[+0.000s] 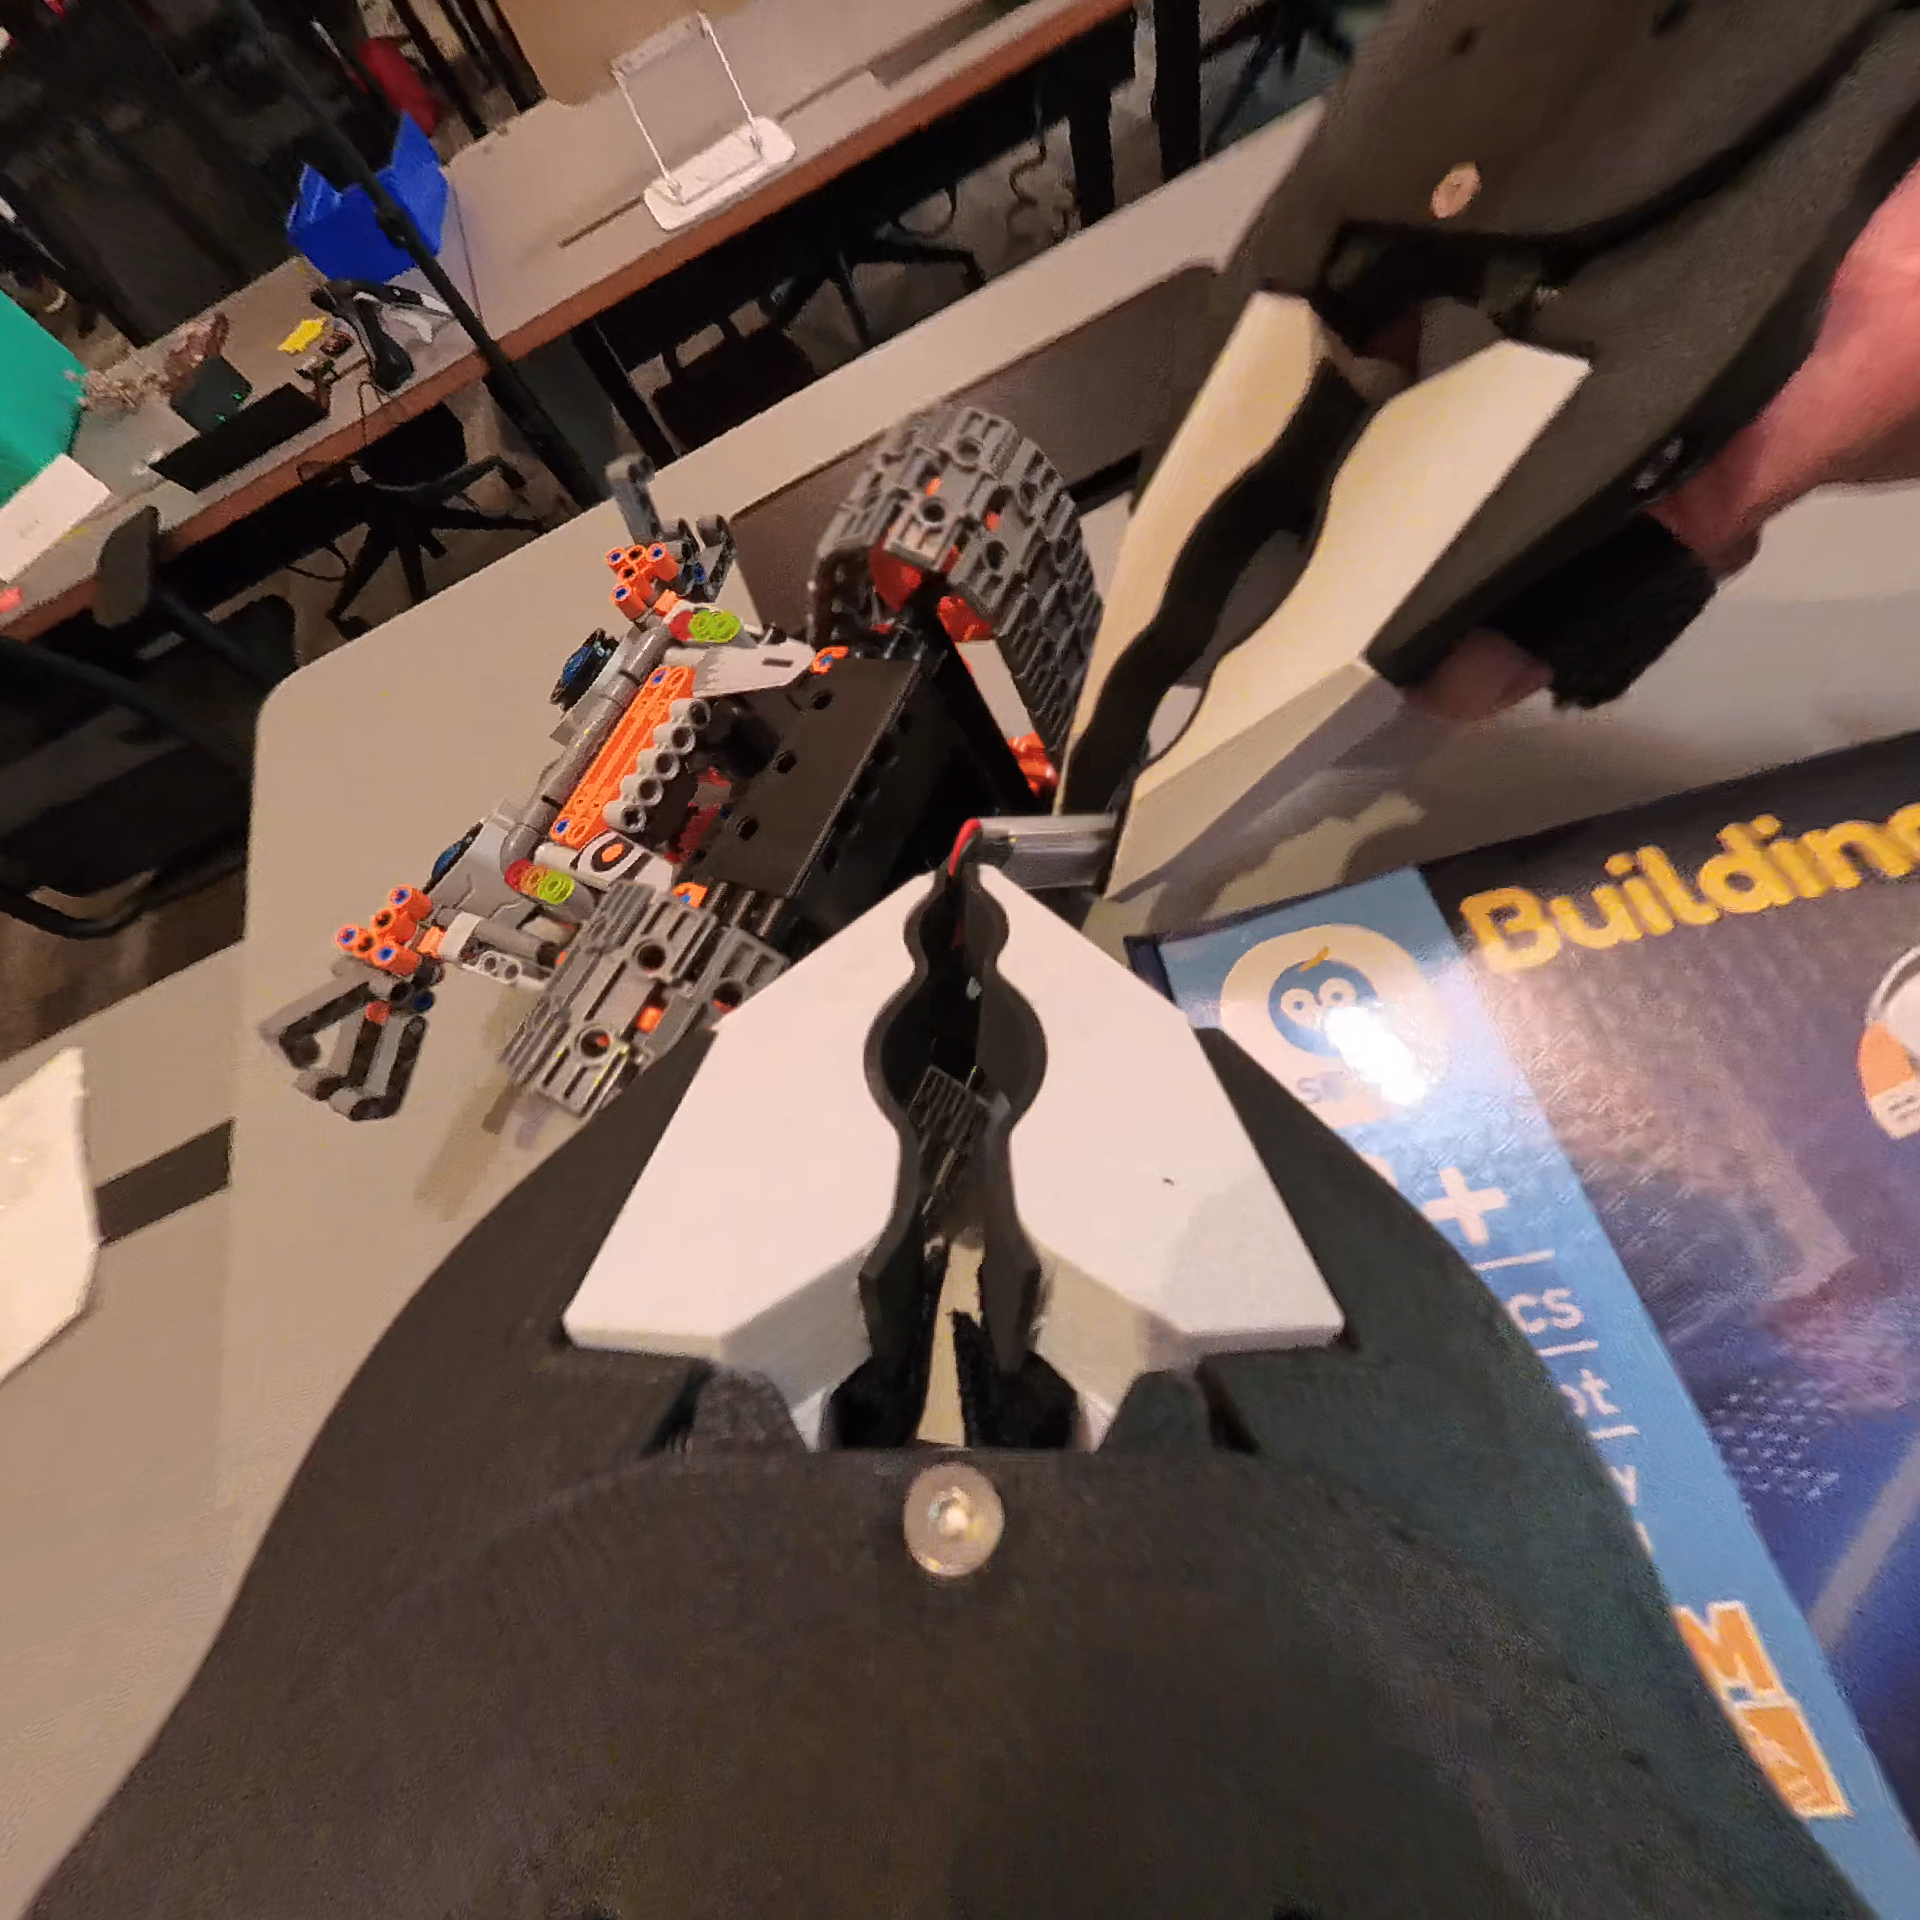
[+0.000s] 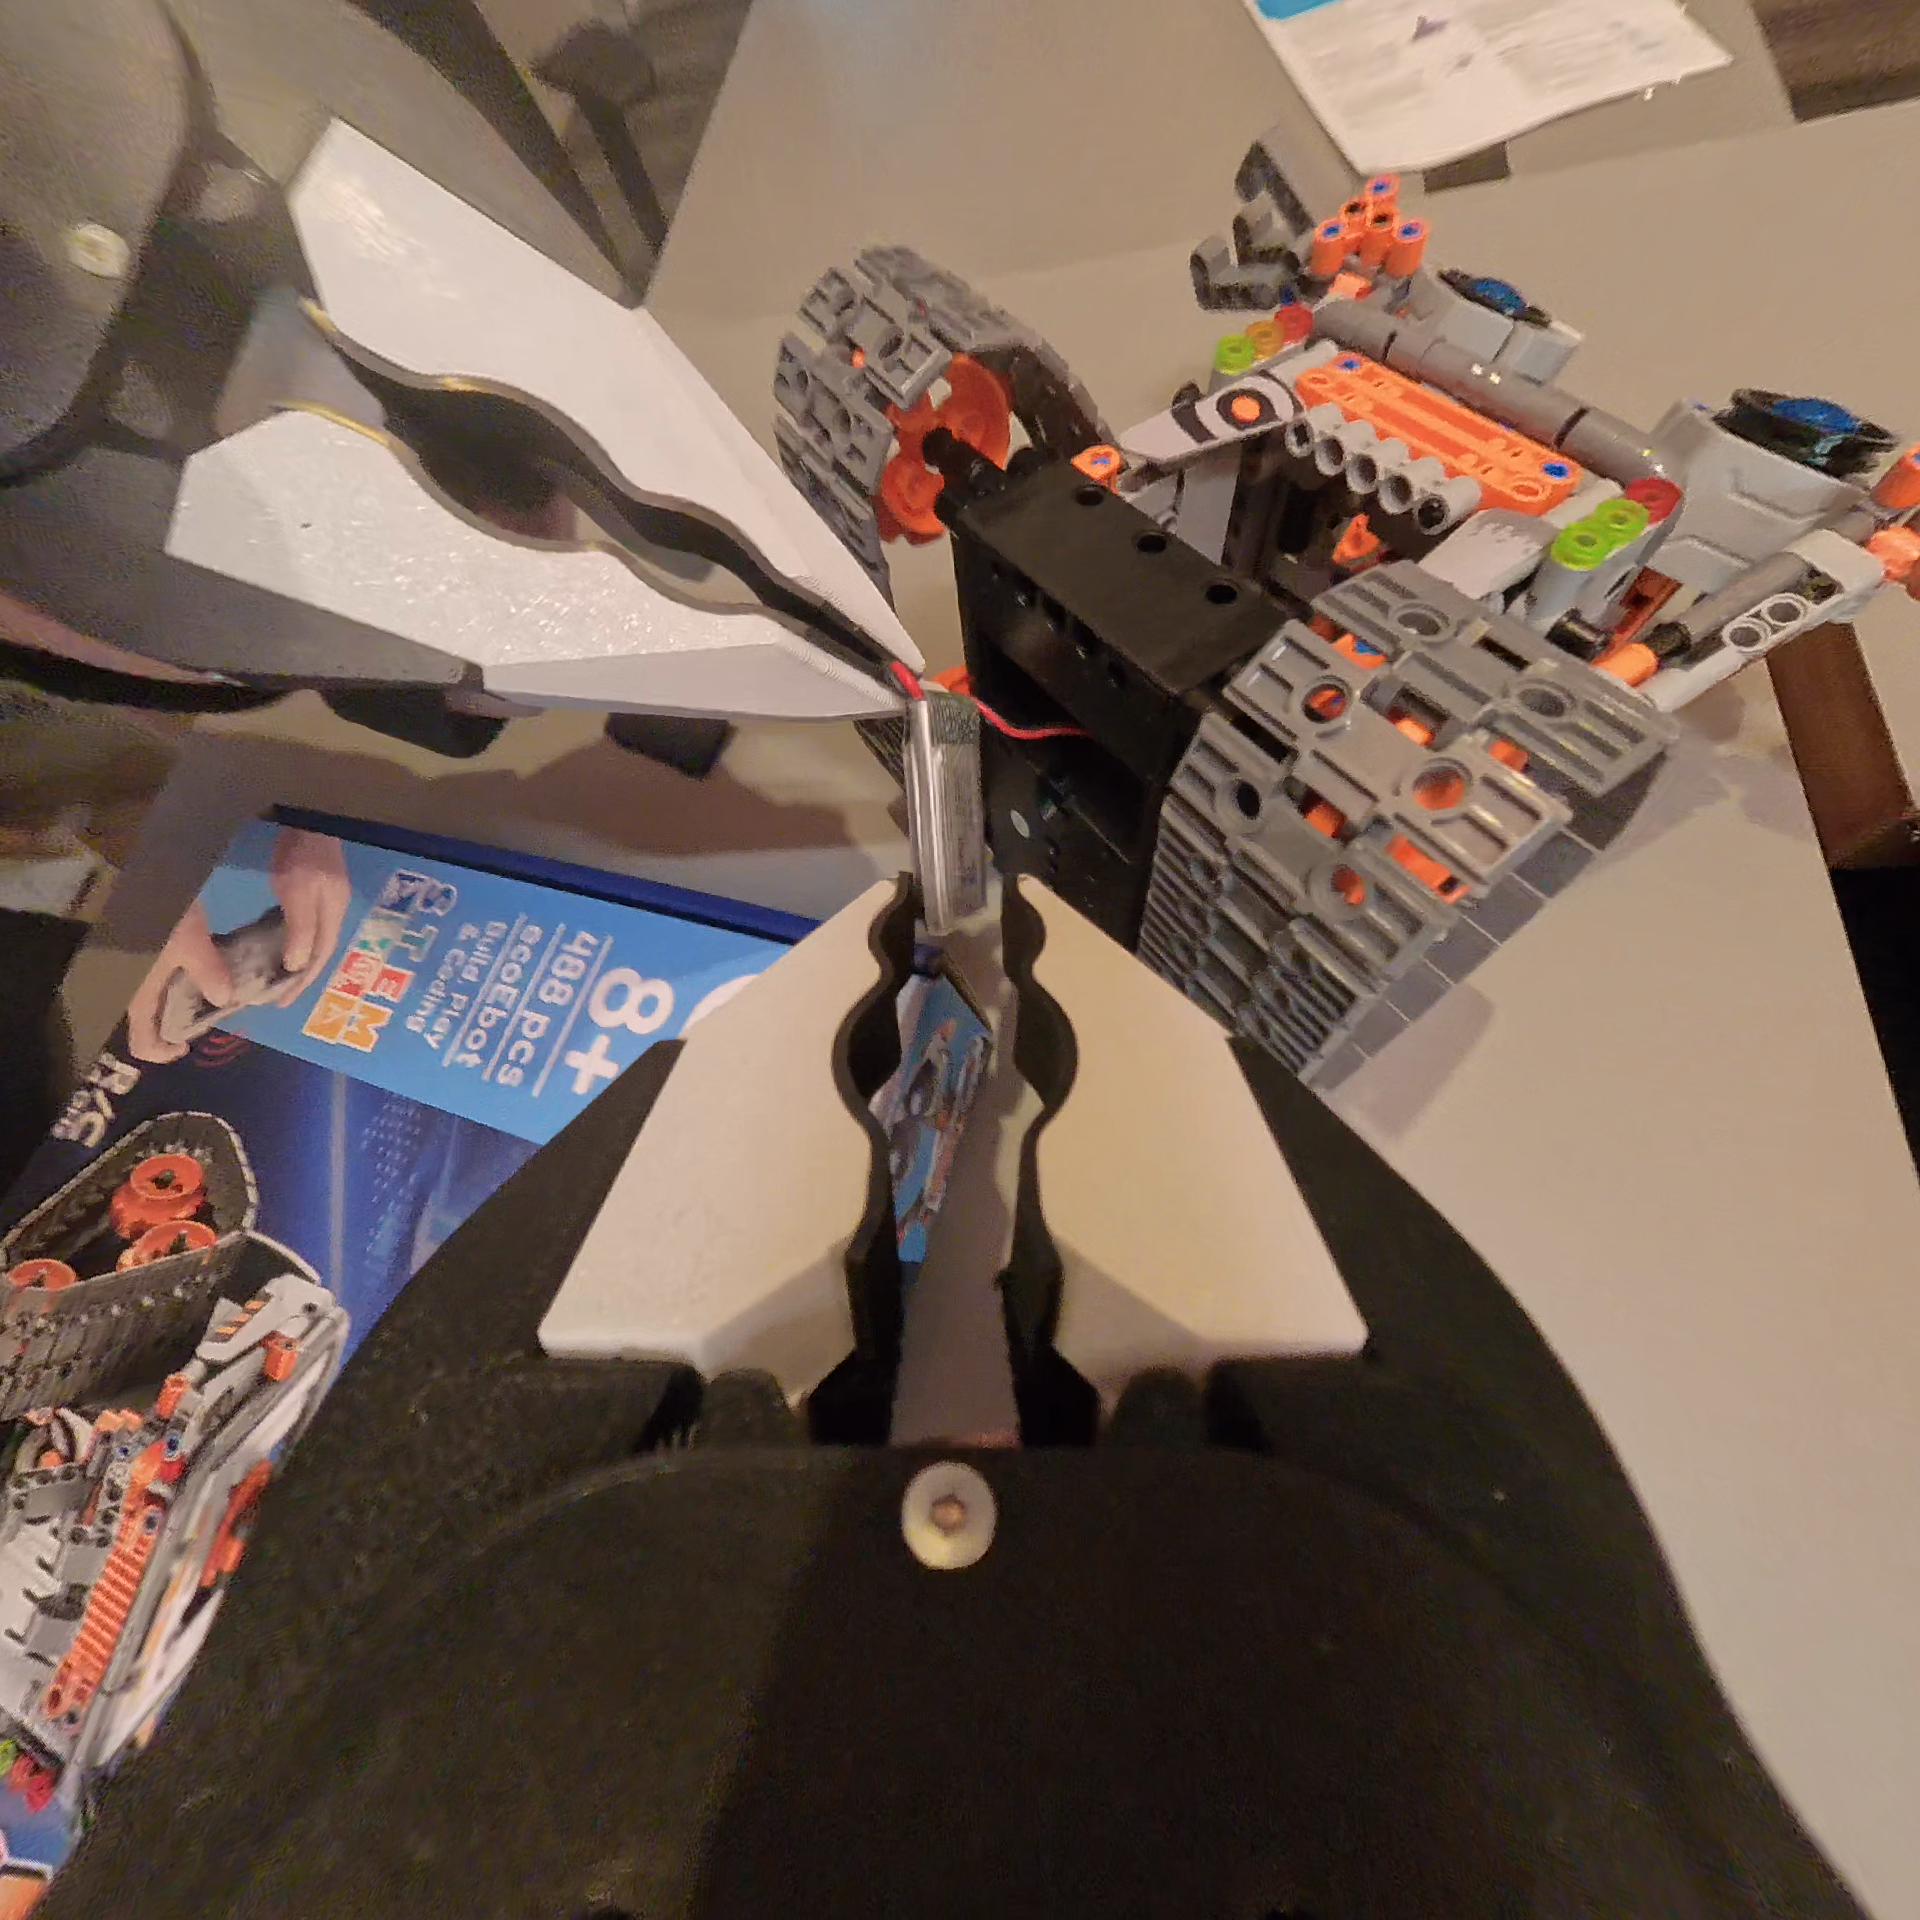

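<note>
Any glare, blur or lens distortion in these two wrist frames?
Left wrist view: a glare spot washes out part of the blue box; the right gripper and the hand are motion-blurred; table edges bow, fisheye. Right wrist view: the left gripper is smeared, the tracked toy robot is sharp; soft shadows, warm dim light.

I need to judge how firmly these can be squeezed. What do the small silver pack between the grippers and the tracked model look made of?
The silver pack looks foil-wrapped and slightly glossy, with wrinkled reflections and a thin red wire leaving its top; probably a soft pouch cell. The tracked model looks like moulded hard plastic, matte grey, black and orange, with studded track links and pin holes.
</note>
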`<state>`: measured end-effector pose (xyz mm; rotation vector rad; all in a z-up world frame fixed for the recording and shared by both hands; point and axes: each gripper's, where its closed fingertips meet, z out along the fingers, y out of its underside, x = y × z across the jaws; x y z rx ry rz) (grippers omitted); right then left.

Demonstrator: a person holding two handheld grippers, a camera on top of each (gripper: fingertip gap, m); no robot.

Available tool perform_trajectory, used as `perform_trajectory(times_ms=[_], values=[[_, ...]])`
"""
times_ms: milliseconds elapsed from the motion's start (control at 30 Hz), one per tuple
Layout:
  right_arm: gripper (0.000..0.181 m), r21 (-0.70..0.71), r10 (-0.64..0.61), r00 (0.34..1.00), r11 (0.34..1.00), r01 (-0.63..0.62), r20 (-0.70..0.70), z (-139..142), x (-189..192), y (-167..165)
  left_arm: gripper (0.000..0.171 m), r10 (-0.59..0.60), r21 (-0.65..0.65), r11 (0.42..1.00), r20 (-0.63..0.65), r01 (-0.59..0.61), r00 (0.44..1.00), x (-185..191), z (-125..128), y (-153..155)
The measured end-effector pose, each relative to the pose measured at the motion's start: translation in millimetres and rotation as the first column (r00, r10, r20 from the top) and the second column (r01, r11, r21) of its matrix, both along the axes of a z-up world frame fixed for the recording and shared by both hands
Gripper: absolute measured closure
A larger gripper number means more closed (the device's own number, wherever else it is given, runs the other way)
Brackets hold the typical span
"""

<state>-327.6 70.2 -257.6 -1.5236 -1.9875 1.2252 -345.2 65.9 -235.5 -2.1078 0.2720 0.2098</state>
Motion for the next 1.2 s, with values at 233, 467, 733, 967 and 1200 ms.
perform_trajectory(times_ms=[233, 467, 733, 967, 1200], values=[[0.17, 0.011, -0.025, 0.997, 1.0, 0.026, -0.068, 3.0, -3.3, -7.8, 0.171, 0.049, 0.062, 0.996, 0.294, -0.07, 0.955, 0.3, 1.2, -2.1], [0.176, 0.056, -0.048, 0.994, 0.997, 0.054, -0.1, 6.0, -5.0, -5.7, 0.171, 0.071, 0.081, 0.99, 0.432, -0.117, 0.899, -3.2, 1.8, -2.3], [0.176, 0.26, -0.15, 0.988, 0.954, 0.151, -0.024, 0.6, 3.1, 16.7, 0.167, 0.087, 0.123, 0.987, 0.133, -0.104, 0.987, 2.0, 7.0, -16.5], [0.176, 0.261, -0.182, 0.983, 0.95, 0.174, 0.009, -2.2, 1.5, 14.2, 0.171, 0.153, 0.07, 0.986, -0.01, -0.152, 0.988, -7.5, -12.8, -6.5], [0.176, 0.214, -0.179, 0.983, 0.962, 0.169, 0.029, -3.2, 2.9, 12.6, 0.171, 0.172, 0.085, 0.982, -0.05, -0.167, 0.984, -10.9, -17.4, -0.3]])
